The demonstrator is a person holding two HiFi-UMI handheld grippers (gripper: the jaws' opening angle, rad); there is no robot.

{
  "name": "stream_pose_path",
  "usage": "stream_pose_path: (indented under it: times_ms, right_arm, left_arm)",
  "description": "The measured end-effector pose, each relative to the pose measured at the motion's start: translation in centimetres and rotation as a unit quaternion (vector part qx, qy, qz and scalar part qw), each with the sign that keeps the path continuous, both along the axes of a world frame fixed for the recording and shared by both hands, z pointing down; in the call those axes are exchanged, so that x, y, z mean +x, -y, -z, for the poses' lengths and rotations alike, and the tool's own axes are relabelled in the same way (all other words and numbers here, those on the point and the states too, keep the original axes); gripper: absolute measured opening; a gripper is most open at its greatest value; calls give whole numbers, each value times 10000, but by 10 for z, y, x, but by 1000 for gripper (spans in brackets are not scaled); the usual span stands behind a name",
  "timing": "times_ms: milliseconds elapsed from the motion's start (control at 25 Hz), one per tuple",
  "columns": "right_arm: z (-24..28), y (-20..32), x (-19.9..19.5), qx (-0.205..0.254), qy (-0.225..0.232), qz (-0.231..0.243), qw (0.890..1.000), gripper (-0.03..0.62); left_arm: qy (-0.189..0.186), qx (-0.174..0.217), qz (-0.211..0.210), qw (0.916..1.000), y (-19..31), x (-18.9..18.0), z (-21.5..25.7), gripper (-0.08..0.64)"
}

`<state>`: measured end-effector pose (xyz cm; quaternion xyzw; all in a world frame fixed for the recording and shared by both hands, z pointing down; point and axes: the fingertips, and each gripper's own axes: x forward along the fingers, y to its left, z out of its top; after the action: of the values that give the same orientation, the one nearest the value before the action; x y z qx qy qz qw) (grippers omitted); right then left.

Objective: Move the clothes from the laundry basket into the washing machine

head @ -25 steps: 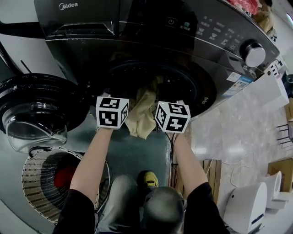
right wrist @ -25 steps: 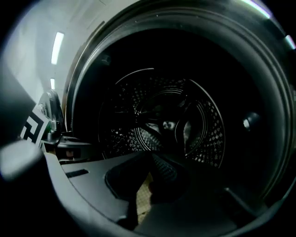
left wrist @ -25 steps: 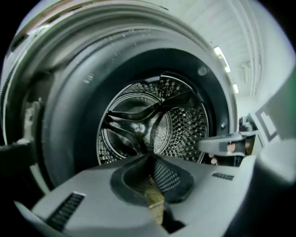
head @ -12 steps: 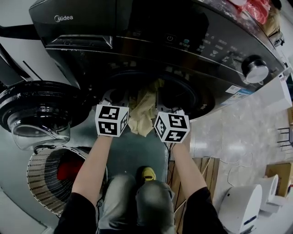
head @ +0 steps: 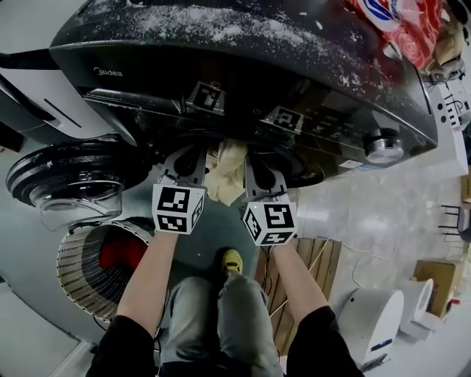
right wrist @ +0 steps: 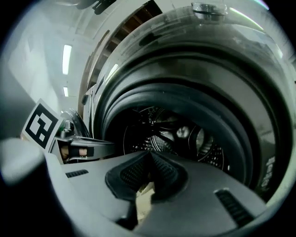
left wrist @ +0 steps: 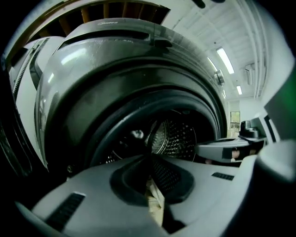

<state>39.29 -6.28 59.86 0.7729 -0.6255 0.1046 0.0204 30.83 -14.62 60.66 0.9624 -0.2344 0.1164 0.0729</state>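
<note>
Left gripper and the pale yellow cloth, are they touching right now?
Touching. The left gripper view shows the left gripper with its jaws closed together and the pale yellow cloth pinched between them.

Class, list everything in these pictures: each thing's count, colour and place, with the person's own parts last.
washing machine: one, dark grey, top of head view
door: one, black with clear glass, open at machine's left
cloth: one, cream, at the drum mouth between both grippers
laundry basket: one, white ribbed, floor at lower left
garment: one, red, inside the basket
package: one, red and white, on the machine's top
appliance: one, white, floor at lower right
left gripper: one, grey, fingers shut on the cloth
right gripper: one, grey, fingers shut on the cloth
shoe: one, yellow, on the floor below the grippers
</note>
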Motion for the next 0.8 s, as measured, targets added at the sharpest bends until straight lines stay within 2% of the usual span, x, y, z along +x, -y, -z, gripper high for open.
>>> stream_pose_path:
  times_ms: [280,520,800]
  right_arm:
    - [57,-25,-22,108,102,-18,9999,3]
    - [110,-47,-26,3,303,-218,9993,3]
    - [192,-77,-27,201,598,-669,9958,3]
  left_arm:
    - [172,40,-41,9998,-20,-25,53,11]
    - [51,-132,-50,9999,-34,-42,112,11]
    - [-56,-153,-35,9999,-44,-62,186,11]
